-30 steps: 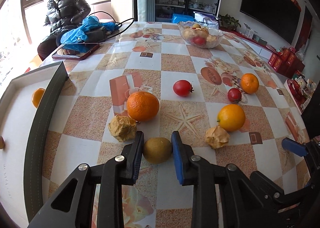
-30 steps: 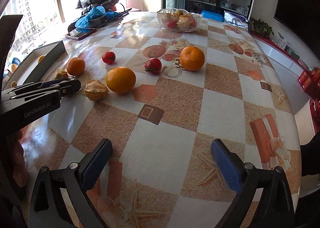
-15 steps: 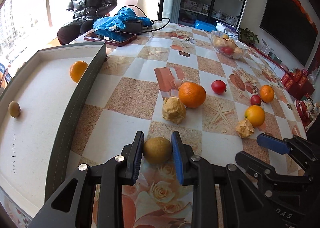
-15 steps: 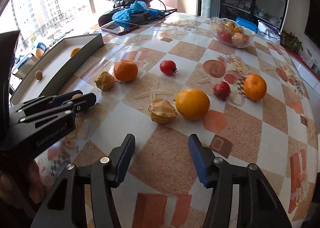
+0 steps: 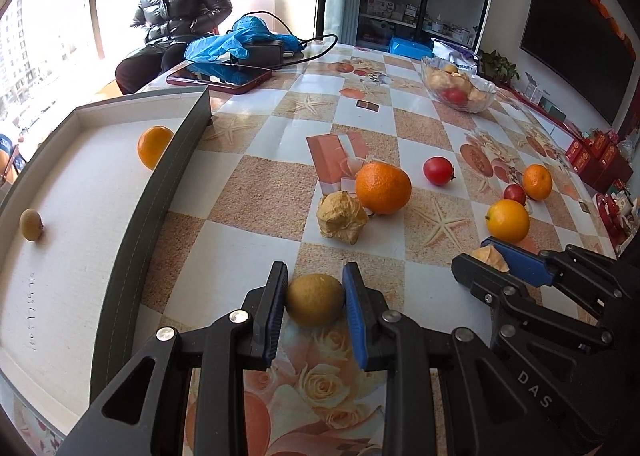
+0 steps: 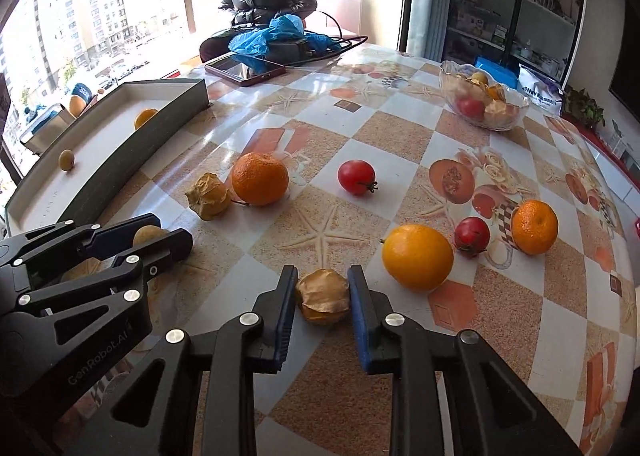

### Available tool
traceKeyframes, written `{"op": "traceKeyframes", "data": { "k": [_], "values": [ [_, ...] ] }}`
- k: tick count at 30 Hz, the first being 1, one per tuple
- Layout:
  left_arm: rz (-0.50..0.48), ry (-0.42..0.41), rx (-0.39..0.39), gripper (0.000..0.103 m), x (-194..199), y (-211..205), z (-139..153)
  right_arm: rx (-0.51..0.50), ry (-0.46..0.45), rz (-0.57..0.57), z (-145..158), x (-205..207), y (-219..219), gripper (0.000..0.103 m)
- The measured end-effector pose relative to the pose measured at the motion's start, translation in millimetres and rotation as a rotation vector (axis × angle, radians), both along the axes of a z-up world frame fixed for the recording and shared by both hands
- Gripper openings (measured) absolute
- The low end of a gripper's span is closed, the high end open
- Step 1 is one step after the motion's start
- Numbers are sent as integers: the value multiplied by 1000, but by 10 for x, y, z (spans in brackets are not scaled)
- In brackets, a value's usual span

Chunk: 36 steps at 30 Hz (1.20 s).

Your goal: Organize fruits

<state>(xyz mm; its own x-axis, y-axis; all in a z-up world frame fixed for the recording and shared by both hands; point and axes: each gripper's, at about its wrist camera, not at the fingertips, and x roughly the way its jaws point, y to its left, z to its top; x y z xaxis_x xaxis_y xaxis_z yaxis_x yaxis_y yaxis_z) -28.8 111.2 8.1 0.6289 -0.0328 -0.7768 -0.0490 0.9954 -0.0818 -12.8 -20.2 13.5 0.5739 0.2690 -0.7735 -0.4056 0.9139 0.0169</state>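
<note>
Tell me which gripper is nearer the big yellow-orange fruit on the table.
Right. The right gripper, shut on a papery husk fruit, sits just beside the yellow-orange fruit. The left gripper, holding a brown fruit, is farther off.

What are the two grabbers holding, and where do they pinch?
Left gripper pinches the small round brown fruit by its sides; right gripper pinches the papery tan husked fruit likewise.

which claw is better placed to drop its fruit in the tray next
Left. The left claw grips the brown fruit right beside the tray; the right claw, shut on the papery husk fruit, is farther away.
</note>
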Motion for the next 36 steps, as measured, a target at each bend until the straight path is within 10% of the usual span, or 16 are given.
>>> {"op": "traceKeyframes", "data": {
  "k": [18,36],
  "values": [
    [-129,-2,119,31,-86,-587,-12,9,7,-195,14,-436,-926,27],
    [-134,1,106,31,-85,-577,-10,10,7,-190,-1,-448,-935,27]
  ]
}}
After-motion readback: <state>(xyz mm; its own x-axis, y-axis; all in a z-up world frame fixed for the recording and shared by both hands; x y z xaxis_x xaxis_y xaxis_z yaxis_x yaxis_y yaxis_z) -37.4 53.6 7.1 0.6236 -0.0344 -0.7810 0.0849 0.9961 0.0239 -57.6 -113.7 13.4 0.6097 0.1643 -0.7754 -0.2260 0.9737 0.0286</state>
